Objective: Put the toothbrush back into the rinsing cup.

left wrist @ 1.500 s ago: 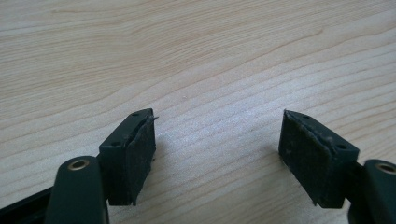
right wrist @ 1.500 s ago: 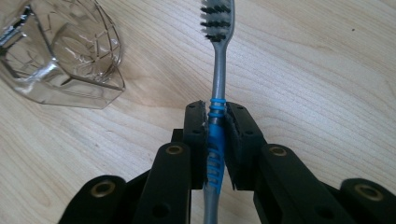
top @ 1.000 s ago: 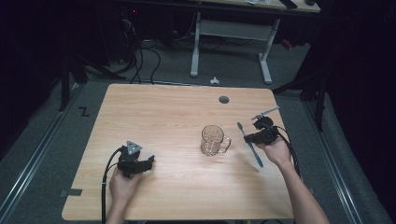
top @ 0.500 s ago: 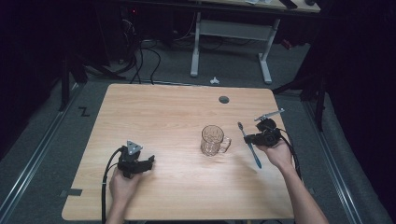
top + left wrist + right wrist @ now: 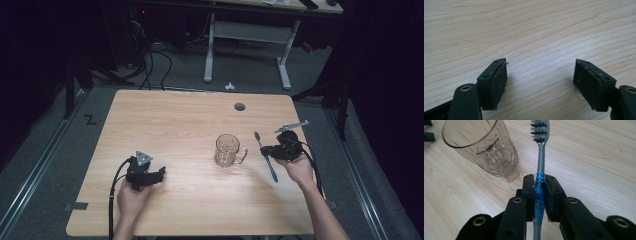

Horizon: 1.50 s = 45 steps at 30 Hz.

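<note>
Toothbrush and glass mug sit at the right half of the wooden tabletop in the high view. The right tool is clamped on the toothbrush about midway along its handle, and the brush runs from a dark bristle head on the far side to a blue tail on the near side. Whether that tail touches the wood is hard to tell from up here. The mug stands upright just beside the brush, with its handle turned toward the right tool. The left tool rests low over the near left part of the tabletop, well apart from the mug, with a grey three-cornered plate on its top and a cable trailing toward the table's near edge.

From the left gripper view, the left tool has its two black jaws standing wide apart, with bare wood grain between them and nothing held.

From the right gripper view, the right tool presses both pads against the blue ribbed grip of the toothbrush, whose grey neck and dark bristles point away from the camera. The glass mug stands close at the upper left, clear and empty.
</note>
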{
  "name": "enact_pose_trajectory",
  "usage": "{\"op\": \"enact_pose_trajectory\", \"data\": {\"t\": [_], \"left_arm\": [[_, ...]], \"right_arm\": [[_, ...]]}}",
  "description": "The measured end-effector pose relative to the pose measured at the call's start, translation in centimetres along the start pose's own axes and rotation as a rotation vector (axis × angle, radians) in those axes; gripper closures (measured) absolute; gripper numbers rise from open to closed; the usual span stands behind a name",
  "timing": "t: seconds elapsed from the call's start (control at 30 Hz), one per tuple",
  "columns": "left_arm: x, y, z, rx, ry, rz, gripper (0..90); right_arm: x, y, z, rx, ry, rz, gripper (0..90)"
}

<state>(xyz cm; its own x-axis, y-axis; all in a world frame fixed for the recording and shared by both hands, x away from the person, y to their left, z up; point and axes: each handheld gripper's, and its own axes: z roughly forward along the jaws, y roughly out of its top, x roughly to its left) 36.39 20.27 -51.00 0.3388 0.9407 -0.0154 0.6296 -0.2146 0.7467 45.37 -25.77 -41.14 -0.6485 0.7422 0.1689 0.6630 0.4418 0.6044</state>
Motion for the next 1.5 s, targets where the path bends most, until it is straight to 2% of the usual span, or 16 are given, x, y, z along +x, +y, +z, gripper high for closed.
{"op": "enact_pose_trajectory", "data": {"t": [0.13, 0.33, 0.7, 1.03, 1.5], "left_arm": [[0.0, 0.0, 0.0, 0.0, 0.0, 0.002, 27.6], [0.0, 0.0, 0.0, 0.001, 0.002, 0.004, 27.7], [0.0, 0.0, 0.0, 0.001, 0.003, 0.005, 27.7], [0.0, 0.0, 0.0, 0.001, 0.003, 0.005, 27.7], [0.0, 0.0, 0.0, 0.001, 0.003, 0.005, 27.7]], "right_arm": [[0.5, -0.2, -0.3, -0.02, 0.008, -0.019, 80.1], [0.8, -0.5, -0.6, -0.049, 0.028, -0.009, 80.1], [1.7, -0.5, -0.9, -0.091, 0.036, -0.033, 80.1], [2.4, -0.3, -1.1, -0.137, 0.054, -0.052, 80.1], [3.4, 0.3, -1.3, -0.218, 0.082, -0.052, 80.1]]}}
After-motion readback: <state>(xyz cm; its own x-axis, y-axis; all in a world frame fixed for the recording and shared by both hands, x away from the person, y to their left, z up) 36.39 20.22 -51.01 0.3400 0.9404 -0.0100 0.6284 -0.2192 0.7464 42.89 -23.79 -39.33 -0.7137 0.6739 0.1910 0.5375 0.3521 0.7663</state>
